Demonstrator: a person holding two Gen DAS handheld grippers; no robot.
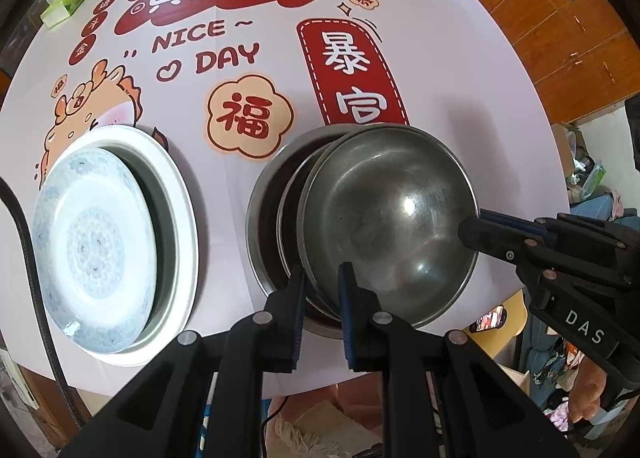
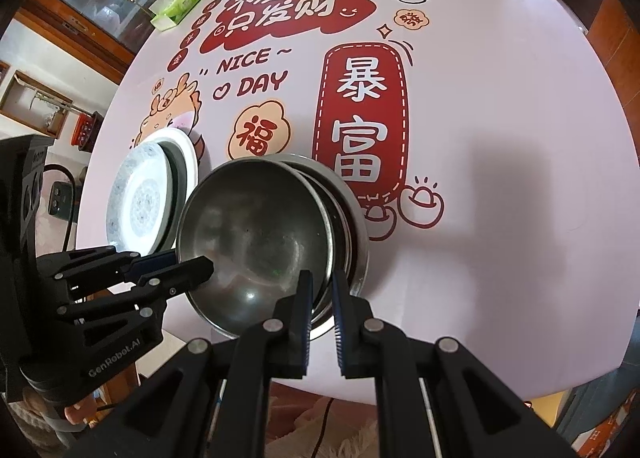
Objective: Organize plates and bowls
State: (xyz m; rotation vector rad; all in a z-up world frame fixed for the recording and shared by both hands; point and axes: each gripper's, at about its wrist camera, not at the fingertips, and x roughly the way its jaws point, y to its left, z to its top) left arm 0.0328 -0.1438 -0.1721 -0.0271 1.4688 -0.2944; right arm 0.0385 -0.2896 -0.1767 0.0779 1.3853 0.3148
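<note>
Because the steel bowl (image 1: pixel 384 218) must sink level into the stack of bowls (image 1: pixel 272 194) just below, its rim is clamped on opposite sides by the left gripper (image 1: pixel 322 290) and the right gripper (image 2: pixel 320 290).

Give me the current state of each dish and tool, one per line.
Top steel bowl: tilted, pinched at its rim by both tools.
Lower steel bowls: nested, on the table.
Patterned plate: lying askew in the white dish.
White dish: flat on table.
Left tool: shut on rim.
Right tool: shut on rim.
</note>
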